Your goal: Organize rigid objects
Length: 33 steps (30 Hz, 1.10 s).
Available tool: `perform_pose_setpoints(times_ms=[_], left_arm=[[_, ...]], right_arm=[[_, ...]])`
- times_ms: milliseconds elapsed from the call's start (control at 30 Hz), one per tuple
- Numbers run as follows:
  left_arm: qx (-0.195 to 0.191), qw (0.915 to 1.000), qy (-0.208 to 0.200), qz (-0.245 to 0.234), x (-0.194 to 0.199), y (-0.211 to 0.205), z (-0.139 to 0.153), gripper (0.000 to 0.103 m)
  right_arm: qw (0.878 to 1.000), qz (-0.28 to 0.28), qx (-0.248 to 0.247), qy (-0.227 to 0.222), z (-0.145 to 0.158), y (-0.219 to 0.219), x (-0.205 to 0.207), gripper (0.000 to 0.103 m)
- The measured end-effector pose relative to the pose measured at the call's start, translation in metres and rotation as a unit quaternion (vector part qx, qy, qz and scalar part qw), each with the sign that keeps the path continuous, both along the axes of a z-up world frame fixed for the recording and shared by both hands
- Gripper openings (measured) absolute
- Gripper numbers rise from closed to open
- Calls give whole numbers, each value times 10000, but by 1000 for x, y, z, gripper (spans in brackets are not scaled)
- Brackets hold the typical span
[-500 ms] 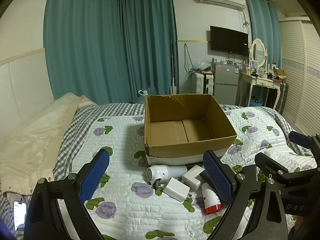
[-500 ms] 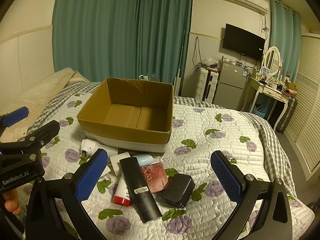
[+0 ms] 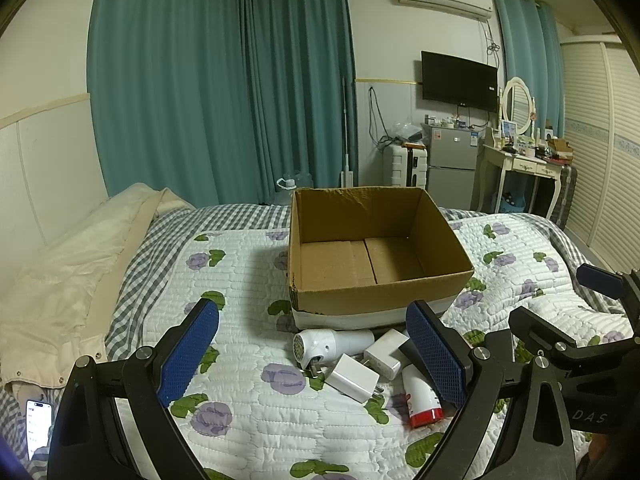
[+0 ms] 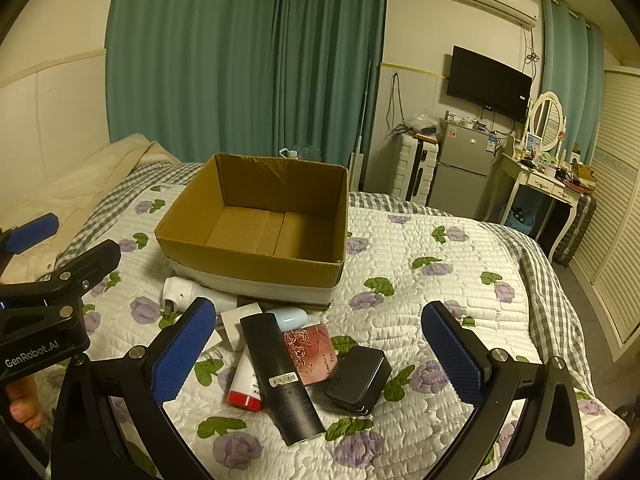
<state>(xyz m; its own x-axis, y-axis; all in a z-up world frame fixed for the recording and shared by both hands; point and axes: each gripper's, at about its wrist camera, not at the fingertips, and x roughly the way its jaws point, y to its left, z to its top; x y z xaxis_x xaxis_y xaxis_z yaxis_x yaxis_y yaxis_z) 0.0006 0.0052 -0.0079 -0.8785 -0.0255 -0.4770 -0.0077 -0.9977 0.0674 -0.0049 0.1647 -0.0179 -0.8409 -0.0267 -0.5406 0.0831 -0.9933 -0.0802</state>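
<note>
Before one box (image 4: 256, 268), two white chargers (image 3: 352, 377).

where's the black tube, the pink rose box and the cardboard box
black tube (image 4: 280, 380), right wrist view, on its barcode label
pink rose box (image 4: 310, 350), right wrist view, on its printed top
cardboard box (image 4: 256, 266), right wrist view, on its near wall

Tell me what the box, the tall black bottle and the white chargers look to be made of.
Box: corrugated cardboard, matte brown, with a ragged top edge and a white band round its base. Black bottle: probably plastic or coated metal, satin black with a faint sheen and a barcode sticker. Chargers: hard plastic, smooth white shells; one shows metal prongs.
</note>
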Motion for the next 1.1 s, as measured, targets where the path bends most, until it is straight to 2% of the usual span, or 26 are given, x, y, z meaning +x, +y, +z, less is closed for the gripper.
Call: perform_pose_setpoints(times_ms=[667, 1000, 1100], left_arm=[[118, 9999, 5, -48, 2, -1, 6, 97], [194, 9994, 201, -193, 21, 5, 25, 97], [150, 9995, 189, -226, 23, 12, 25, 97]], right_arm=[[9998, 181, -21, -81, 5, -5, -1, 103], [9997, 211, 22, 77, 28, 1, 20, 103], [9999, 107, -27, 29, 25, 11, 26, 103]])
